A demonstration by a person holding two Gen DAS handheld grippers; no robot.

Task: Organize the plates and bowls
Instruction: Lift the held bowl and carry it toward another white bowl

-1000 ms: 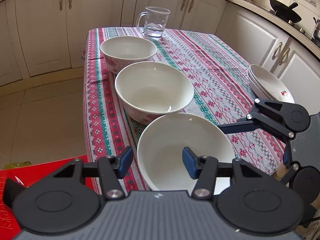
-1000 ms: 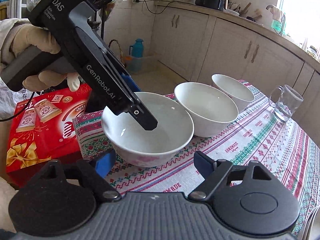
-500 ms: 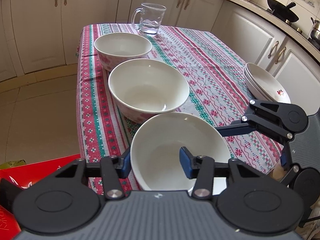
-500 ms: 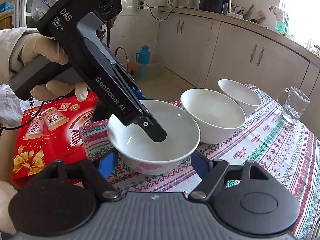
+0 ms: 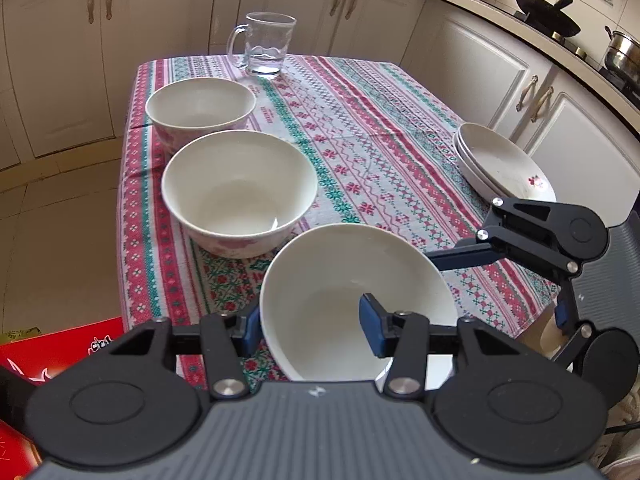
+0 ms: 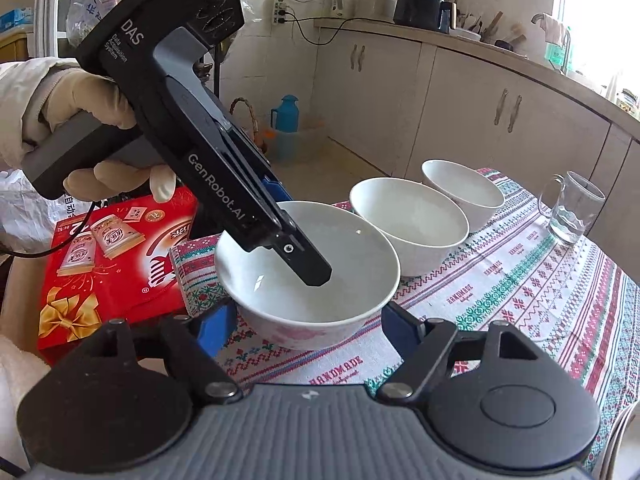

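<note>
White bowls everywhere on our patterned tablecloth (image 5: 380,128). Our left gripper (image 5: 308,320) is clamped on the near wall of the closest bowl (image 5: 340,280), one blue pad inside, one outside. Our right gripper (image 6: 308,326) sits with jaws apart on either side of that same bowl, and we don't see the pads touching it. Straight ahead of the left tool, two more bowls (image 5: 240,184) line up toward a glass mug (image 5: 266,46). Off to its right, stacked plates (image 5: 500,160) sit at the table edge.
</note>
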